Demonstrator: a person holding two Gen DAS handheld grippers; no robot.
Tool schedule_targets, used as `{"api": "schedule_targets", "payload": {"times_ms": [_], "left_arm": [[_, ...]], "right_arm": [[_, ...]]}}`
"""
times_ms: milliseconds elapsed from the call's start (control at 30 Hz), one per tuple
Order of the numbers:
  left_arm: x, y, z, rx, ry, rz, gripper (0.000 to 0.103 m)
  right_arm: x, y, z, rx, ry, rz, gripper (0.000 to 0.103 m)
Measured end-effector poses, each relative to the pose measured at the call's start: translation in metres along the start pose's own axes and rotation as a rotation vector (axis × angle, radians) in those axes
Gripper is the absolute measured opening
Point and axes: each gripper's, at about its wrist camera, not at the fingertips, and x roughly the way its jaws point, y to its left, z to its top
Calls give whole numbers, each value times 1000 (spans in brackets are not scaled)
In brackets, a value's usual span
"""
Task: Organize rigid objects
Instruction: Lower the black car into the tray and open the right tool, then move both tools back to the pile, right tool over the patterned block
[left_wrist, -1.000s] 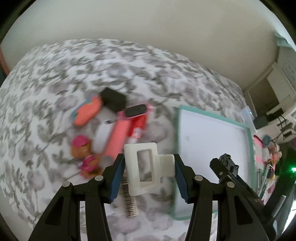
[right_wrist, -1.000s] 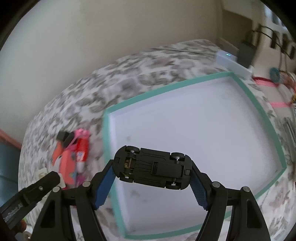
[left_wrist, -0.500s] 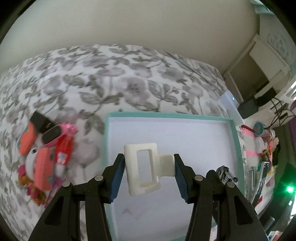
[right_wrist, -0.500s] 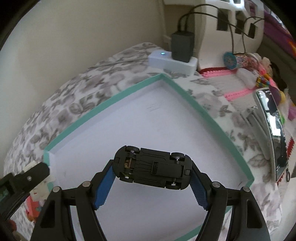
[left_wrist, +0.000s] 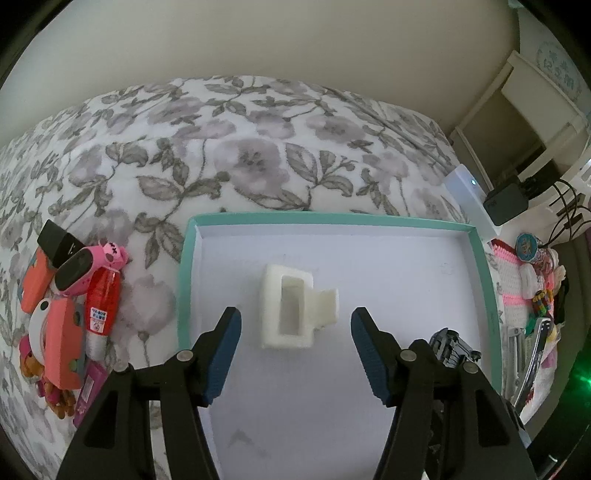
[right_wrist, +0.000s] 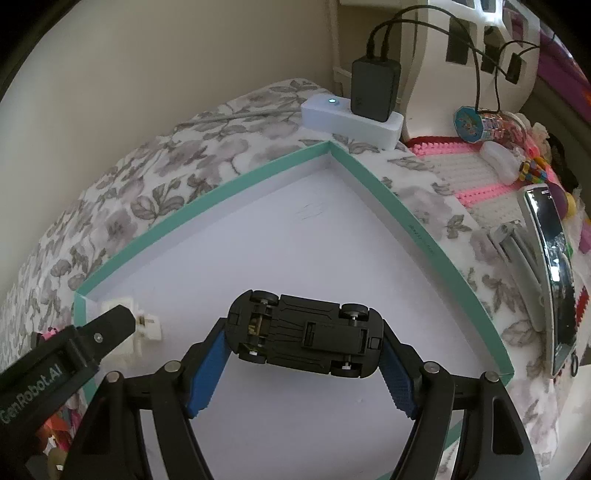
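The left tongs (left_wrist: 295, 354) stand released, their blue pads wide apart, with the white plastic piece (left_wrist: 291, 312) lying free on the tray floor just ahead of them, between the lines of the two pads and touching neither. The right tongs (right_wrist: 301, 363) are clenched on the black toy car (right_wrist: 303, 334), held off the floor with its underside and wheels facing the camera, nose and tail against the pads.

The left view alone shows the heap of toys (left_wrist: 70, 306) on the flowered bedspread (left_wrist: 221, 147), just outside the tray's left wall. The right view alone shows the car's grip, the white box with a lit dot (right_wrist: 351, 120) and the black plug (right_wrist: 375, 90) beyond the tray's far corner, and a mirror on a stand (right_wrist: 554, 266) past the right wall.

The tray (left_wrist: 332, 218) has a low teal rim all round; most of its white floor is bare, widest toward the far right corner.
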Motion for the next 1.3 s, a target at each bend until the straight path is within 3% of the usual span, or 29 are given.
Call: {"api": "schedule_targets", "payload": {"times_ms": [100, 333, 433, 600, 767, 900, 967, 1300], "left_arm": [[-7, 5, -2, -1, -9, 19, 74], [-37, 26, -7, -9, -64, 74, 75], [-47, 37, -11, -18, -83, 101, 86], [-61, 55, -24, -26, -100, 158, 87], [-70, 83, -42, -79, -119, 212, 87], [-75, 108, -54, -144, -104, 246, 91], [-84, 125, -60, -206, -106, 240, 99], [-123, 174, -79, -335, -175, 325, 100]], "right_arm": [[0, 3, -1, -15, 3, 1, 78], [-2, 4, -6, -62, 2, -6, 79], [-4, 5, -9, -90, -4, -5, 85], [-7, -1, -15, -79, 11, -3, 85], [-15, 0, -22, -85, 6, 10, 85], [-24, 9, -28, -108, -9, 39, 101], [-29, 12, -29, -116, -11, 48, 101], [-60, 46, -47, -199, -40, 110, 101]]}}
